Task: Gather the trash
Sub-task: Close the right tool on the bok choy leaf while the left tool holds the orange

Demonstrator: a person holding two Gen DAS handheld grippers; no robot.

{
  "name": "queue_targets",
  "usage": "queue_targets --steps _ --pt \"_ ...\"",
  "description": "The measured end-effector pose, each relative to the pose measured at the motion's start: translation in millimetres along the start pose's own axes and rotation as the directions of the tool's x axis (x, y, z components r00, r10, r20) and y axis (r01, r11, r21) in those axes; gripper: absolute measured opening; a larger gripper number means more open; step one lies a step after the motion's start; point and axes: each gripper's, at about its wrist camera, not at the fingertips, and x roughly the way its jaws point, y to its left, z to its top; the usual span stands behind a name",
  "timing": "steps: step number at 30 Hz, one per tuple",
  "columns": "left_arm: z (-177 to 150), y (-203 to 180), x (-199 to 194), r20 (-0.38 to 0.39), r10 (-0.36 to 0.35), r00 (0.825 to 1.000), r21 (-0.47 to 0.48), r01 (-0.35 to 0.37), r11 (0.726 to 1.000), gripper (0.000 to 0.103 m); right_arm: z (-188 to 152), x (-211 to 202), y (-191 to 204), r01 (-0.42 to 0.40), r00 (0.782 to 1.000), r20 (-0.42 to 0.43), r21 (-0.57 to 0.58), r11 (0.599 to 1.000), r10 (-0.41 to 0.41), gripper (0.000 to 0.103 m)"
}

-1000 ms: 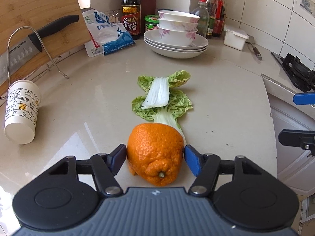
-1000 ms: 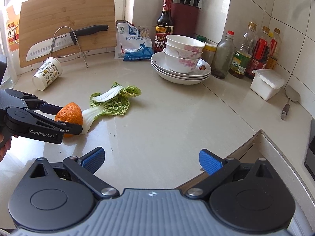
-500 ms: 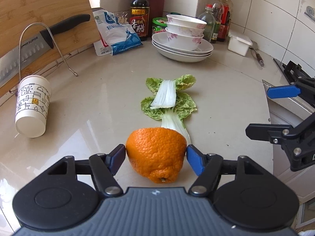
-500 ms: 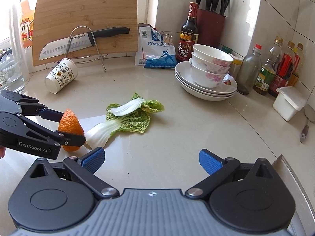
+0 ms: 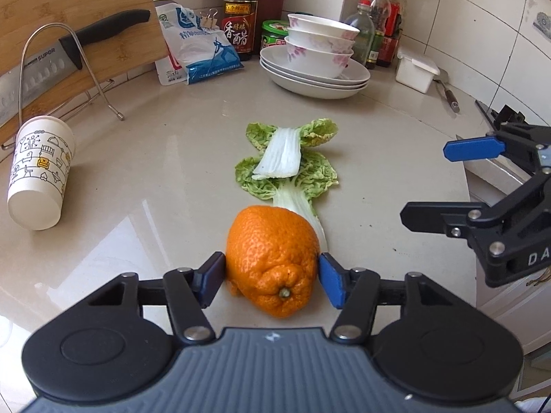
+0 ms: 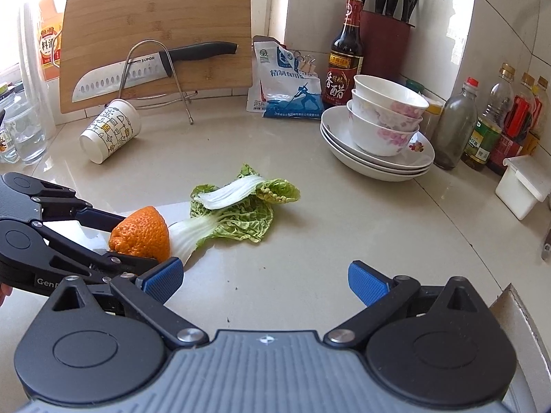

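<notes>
Three bowls [image 5: 320,48] sit stacked in the plates [image 5: 316,81]. On the bench [image 5: 172,172], the left gripper's [image 5: 272,277] fingers are closing on the orange peel [image 5: 272,258], touching the cabbage leaves [image 5: 292,172]. The right gripper's [image 6: 265,280] fingers stand wide, empty. Only the right view shows the knife block [image 6: 385,44].

Bench [image 6: 344,241]: your pale, glossy stone top, running into a tiled corner.
Middle: cabbage leaves [image 6: 237,213] lie flat; the orange peel [image 6: 141,230] sits at their stalk end.
Left: your paper cup [image 6: 110,130] lies on its side.
Back: salt bag [image 6: 286,79], vinegar bottle [image 6: 344,55], stacked plates [image 6: 378,158], a white box [image 6: 523,186].
</notes>
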Motion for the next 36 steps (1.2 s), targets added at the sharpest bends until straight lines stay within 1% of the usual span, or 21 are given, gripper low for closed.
queue_targets --steps 2,10,16,20,25,28,34,36 --pt "0.4 -0.6 -2.0 -0.006 0.005 1.000 -0.002 -0.005 1.000 0.052 2.9 3.1 -0.5 -0.006 1.000 0.003 -0.007 1.000 0.006 0.103" --pt "4.4 4.7 -24.8 0.000 0.008 1.000 -0.002 -0.008 1.000 0.052 25.3 26.0 4.7 -0.053 0.998 0.023 -0.038 0.998 0.054 0.103" --pt "3.7 9.9 -29.0 -0.004 0.014 1.000 -0.020 -0.014 1.000 0.052 38.8 56.8 11.5 -0.108 0.994 -0.013 -0.041 0.993 0.108 0.103" --pt "4.4 13.6 -28.7 -0.001 0.024 1.000 -0.037 -0.024 0.999 0.052 43.4 70.9 15.8 -0.175 0.984 -0.039 -0.024 0.984 0.174 0.103" --pt "6.1 19.4 -28.3 0.000 0.031 1.000 -0.056 -0.031 0.998 0.052 51.8 90.6 20.1 -0.218 0.974 -0.062 -0.016 0.976 0.217 0.103" --pt "7.1 21.2 -27.0 0.001 0.026 1.000 -0.066 -0.026 0.997 0.052 59.8 102.3 23.2 -0.242 0.968 -0.074 -0.003 0.970 0.241 0.100" --pt "10.0 22.9 -22.6 0.005 0.022 1.000 -0.071 -0.022 0.997 0.052 74.1 117.3 22.4 -0.243 0.967 -0.071 0.016 0.970 0.244 0.096" --pt "10.8 24.1 -21.3 0.006 0.020 1.000 -0.074 -0.020 0.997 0.052 78.4 121.8 20.2 -0.234 0.969 -0.075 0.023 0.972 0.235 0.087"
